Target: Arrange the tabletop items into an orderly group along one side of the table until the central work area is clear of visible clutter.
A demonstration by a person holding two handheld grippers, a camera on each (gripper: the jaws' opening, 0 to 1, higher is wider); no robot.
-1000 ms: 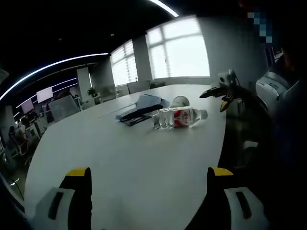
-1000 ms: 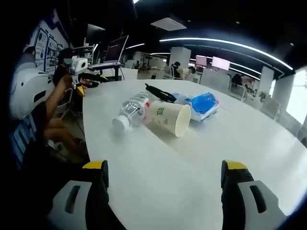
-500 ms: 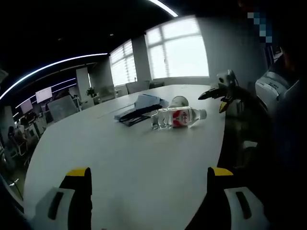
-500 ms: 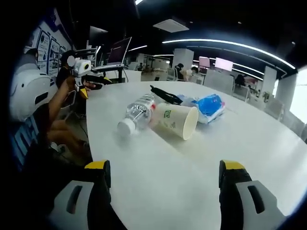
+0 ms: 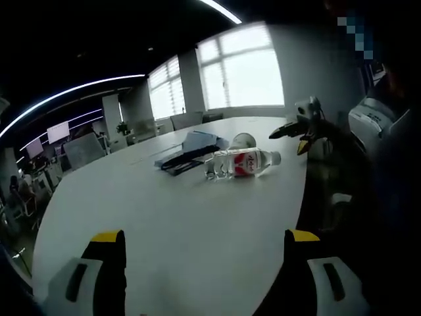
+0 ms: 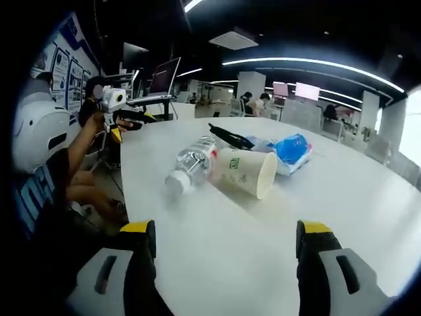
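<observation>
A clear water bottle point(image 5: 240, 162) with a red label lies on its side on the white table point(image 5: 164, 217). Behind it a paper cup point(image 5: 245, 139) lies tipped over, beside a blue packet point(image 5: 200, 139) and a flat black item point(image 5: 181, 160). In the right gripper view the same bottle point(image 6: 192, 161), cup point(image 6: 247, 172), blue packet point(image 6: 289, 150) and black item point(image 6: 229, 137) form one cluster. My left gripper point(image 5: 205, 247) is open over bare table, well short of them. My right gripper point(image 6: 223, 232) is open too, with nothing between its jaws.
The table's curved edge point(image 6: 125, 184) runs close to the bottle, with a person's arm point(image 6: 79, 141) just beyond it. The opposite gripper point(image 5: 299, 125) hangs off the table's far side. Office desks and monitors point(image 6: 289, 92) stand behind; bright windows point(image 5: 243, 66).
Both views have shifted slightly with the hands; the right gripper has drawn a little closer to the cluster. The items on the table lie where they were.
</observation>
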